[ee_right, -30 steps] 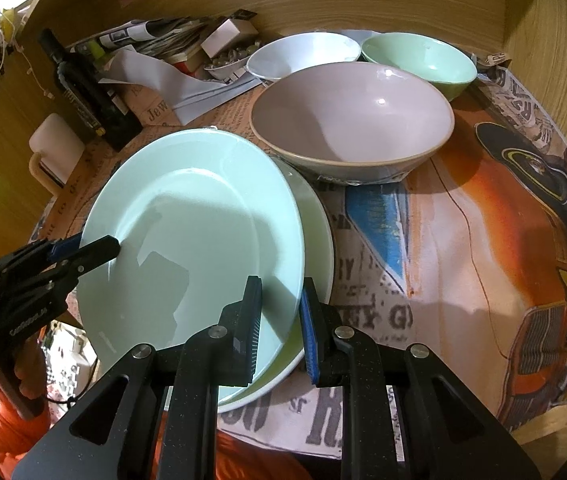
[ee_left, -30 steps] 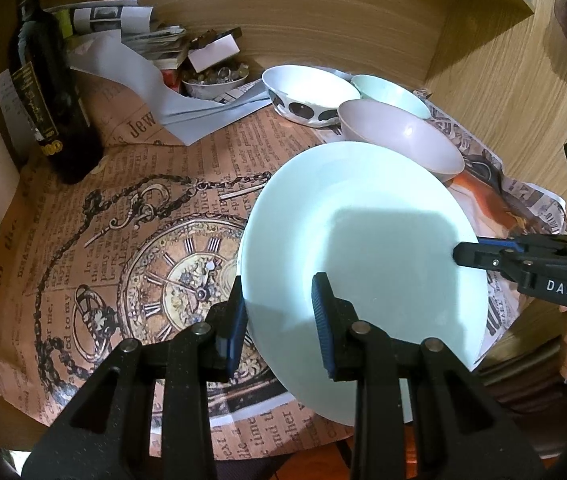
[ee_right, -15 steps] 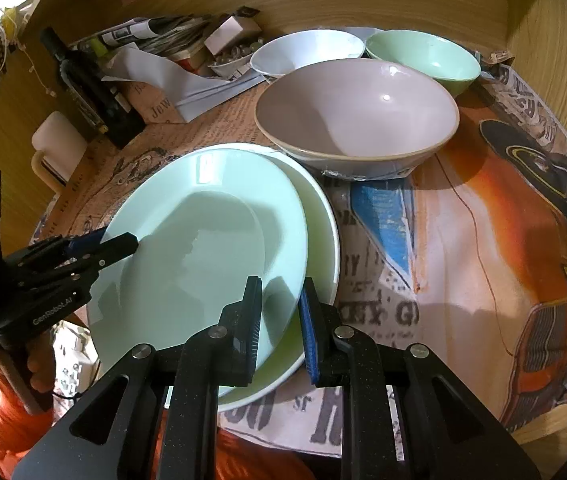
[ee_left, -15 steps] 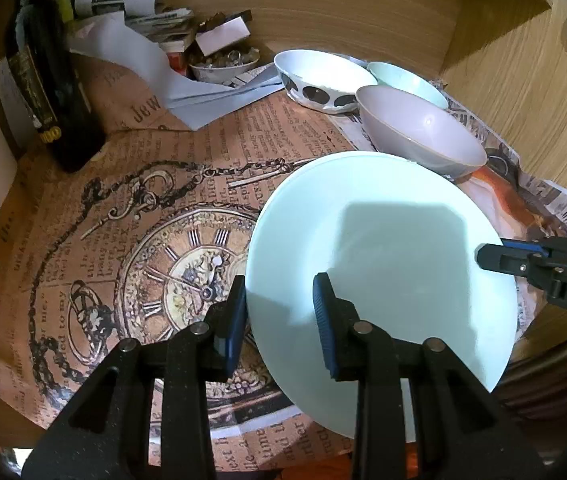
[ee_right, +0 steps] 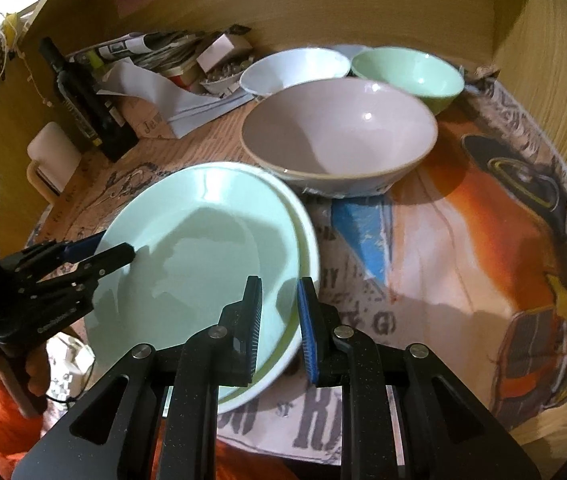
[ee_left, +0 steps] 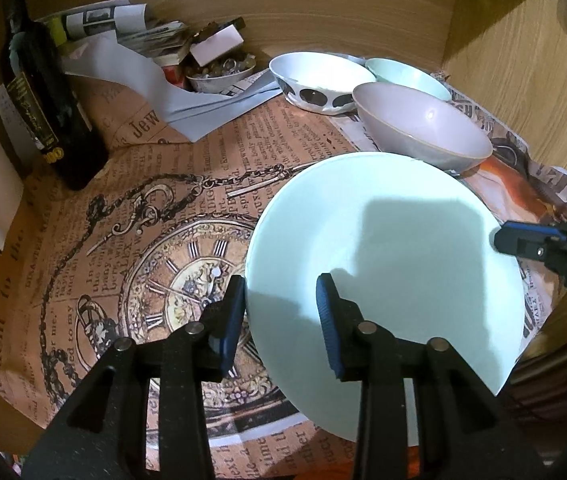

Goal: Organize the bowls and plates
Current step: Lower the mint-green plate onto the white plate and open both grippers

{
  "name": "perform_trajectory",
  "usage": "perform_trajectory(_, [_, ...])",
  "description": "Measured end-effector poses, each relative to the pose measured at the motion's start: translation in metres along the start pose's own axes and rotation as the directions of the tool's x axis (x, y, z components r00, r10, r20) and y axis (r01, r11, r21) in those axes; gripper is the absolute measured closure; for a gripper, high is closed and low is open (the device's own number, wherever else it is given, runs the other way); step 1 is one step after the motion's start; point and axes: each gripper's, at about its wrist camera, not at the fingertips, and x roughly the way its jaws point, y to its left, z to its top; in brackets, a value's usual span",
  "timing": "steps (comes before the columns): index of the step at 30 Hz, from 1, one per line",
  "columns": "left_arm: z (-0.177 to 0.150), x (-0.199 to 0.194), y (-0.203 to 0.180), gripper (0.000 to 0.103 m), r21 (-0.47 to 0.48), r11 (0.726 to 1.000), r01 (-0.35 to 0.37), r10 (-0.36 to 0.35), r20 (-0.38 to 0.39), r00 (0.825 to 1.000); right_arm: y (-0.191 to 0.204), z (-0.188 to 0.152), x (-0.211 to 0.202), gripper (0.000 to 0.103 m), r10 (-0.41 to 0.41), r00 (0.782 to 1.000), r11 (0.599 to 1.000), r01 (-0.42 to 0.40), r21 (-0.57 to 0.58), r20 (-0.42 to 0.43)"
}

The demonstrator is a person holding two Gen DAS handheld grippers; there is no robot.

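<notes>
Plate [ee_right: 203, 240] rim between right gripper [ee_right: 279, 320] fingers — clamped.

The pale green plate [ee_right: 199, 248] is glazed ceramic, smooth and glossy. The same shiny glaze is seen on the pinkish bowl [ee_right: 339, 140] (a highlight sits on its inner wall) and the green bowl [ee_right: 407, 72]. The surface [ee_left: 491, 56] is backed by matt wood-grain panels and covered in printed paper [ee_left: 131, 248], creased and dull. The right claw [ee_right: 279, 320] is made of matt black plastic, with ribbed blue pads [ee_right: 307, 320] and small metal pins. The bottle [ee_left: 51, 104] looks like dark glossy glass.
</notes>
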Motion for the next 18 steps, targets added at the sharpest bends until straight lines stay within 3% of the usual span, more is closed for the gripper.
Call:
perform_trajectory(6, [0.0, -0.003, 0.001, 0.062, 0.014, 1.0, 0.001, -0.001, 0.005, 1.0, -0.004, 0.005, -0.007, 0.086, -0.027, 0.999, 1.0, 0.028, -0.004, 0.047])
perform_trajectory(9, [0.003, -0.008, 0.001, 0.052, 0.025, 1.0, -0.01, 0.009, 0.03, 1.0, -0.008, 0.008, -0.013, 0.084, -0.036, 0.997, 0.999, 0.036, 0.003, 0.075])
perform_trajectory(15, [0.018, -0.024, 0.002, 0.045, 0.031, 0.999, -0.013, 0.01, 0.084, 0.996, -0.016, 0.019, -0.028, 0.071, -0.049, 0.987, 0.999, 0.047, 0.017, 0.154])
perform_trajectory(18, [0.03, -0.031, 0.001, 0.042, 0.033, 0.999, -0.001, -0.002, 0.11, 0.994, -0.024, 0.024, -0.035, 0.059, -0.057, 0.978, 0.998, 0.051, 0.038, 0.2])
